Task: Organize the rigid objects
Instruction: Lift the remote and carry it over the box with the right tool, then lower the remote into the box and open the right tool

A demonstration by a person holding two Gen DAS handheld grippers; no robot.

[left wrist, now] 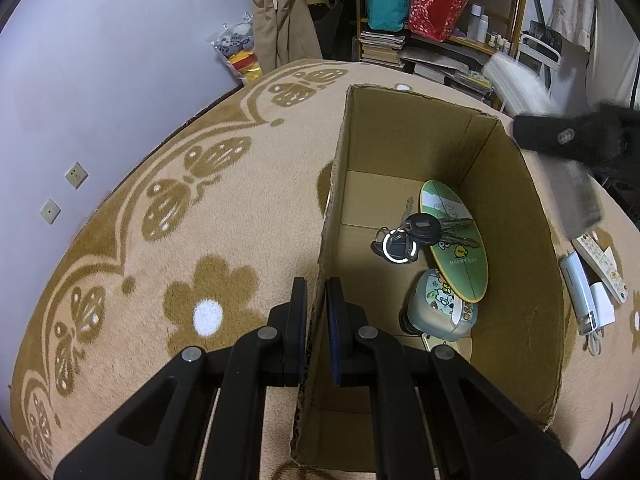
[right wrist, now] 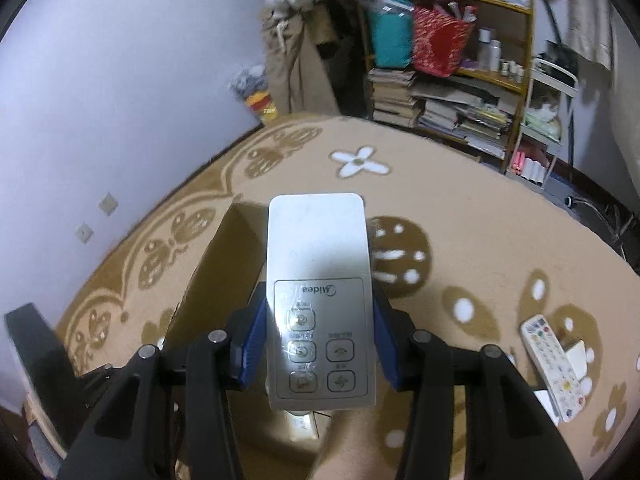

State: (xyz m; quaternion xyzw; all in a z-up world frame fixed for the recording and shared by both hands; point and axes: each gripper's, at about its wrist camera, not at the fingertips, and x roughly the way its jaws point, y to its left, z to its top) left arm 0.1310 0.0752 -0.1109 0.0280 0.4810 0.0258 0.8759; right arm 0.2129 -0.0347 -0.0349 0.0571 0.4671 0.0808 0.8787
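An open cardboard box point(left wrist: 516, 208) stands on the carpet. Inside lie a bunch of keys point(left wrist: 416, 232), a green oval board point(left wrist: 456, 236) and a small cartoon-printed case point(left wrist: 440, 304). My left gripper point(left wrist: 317, 292) is shut on the box's left wall. My right gripper point(right wrist: 320, 332) is shut on a white Midea remote point(right wrist: 320, 280) and holds it in the air above the box point(right wrist: 224, 264). In the left wrist view the remote point(left wrist: 576, 196) appears blurred beyond the box's right wall.
On the carpet to the right of the box lie a cartoon-patterned remote point(right wrist: 552, 364), a white card point(left wrist: 602, 308) and a pale blue stick-like device with a cable point(left wrist: 578, 288). A bookshelf point(right wrist: 460, 92) and hanging clothes point(left wrist: 280, 12) stand at the far wall.
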